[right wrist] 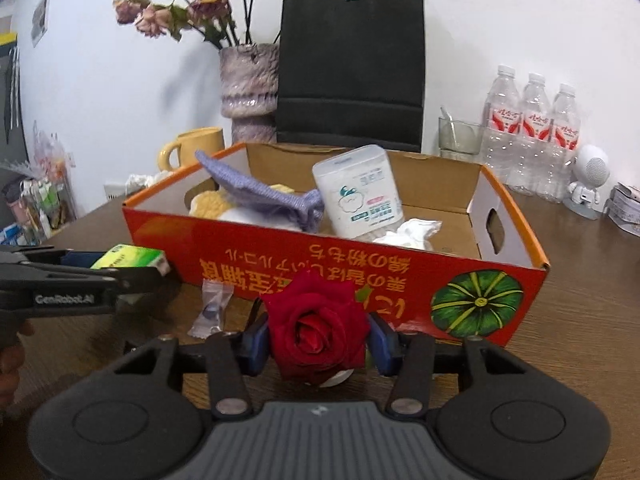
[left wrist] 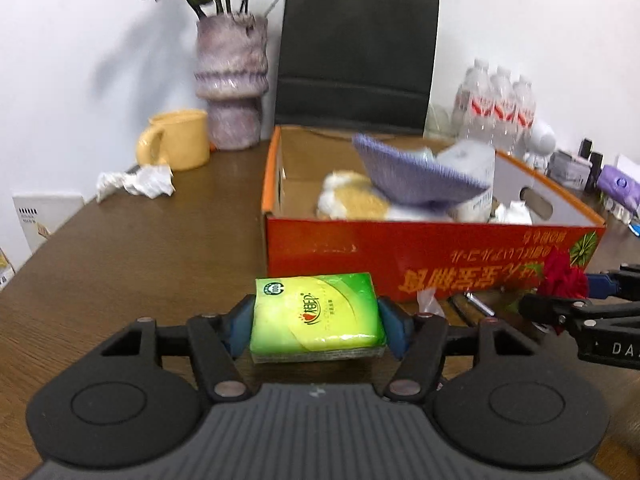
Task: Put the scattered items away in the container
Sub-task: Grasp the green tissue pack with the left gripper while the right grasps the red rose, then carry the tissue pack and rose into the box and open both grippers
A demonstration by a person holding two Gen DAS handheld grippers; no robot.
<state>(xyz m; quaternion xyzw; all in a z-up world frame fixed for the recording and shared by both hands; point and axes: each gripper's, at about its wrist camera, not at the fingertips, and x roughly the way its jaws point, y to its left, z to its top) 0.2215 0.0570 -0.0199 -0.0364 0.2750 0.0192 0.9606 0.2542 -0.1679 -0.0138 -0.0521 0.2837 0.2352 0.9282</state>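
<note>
While the left gripper (left wrist: 317, 320) is pinching the green tissue pack (left wrist: 316, 316) across its long axis, crosswise on the table (left wrist: 132, 248), the right gripper (right wrist: 318, 340) is clamping a red rose (right wrist: 318, 326), bloom facing the camera, before the orange cardboard box (right wrist: 280, 256).

Both wrist views look slightly downward from close before the red box (left wrist: 420, 256), left camera beside right, sharing it.

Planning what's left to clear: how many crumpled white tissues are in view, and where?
2. One crumpled tissue lies on the table beside the yellow mug, outside the box. The other is already inside the box, near its right end. More could be hidden under the box's contents.
</note>
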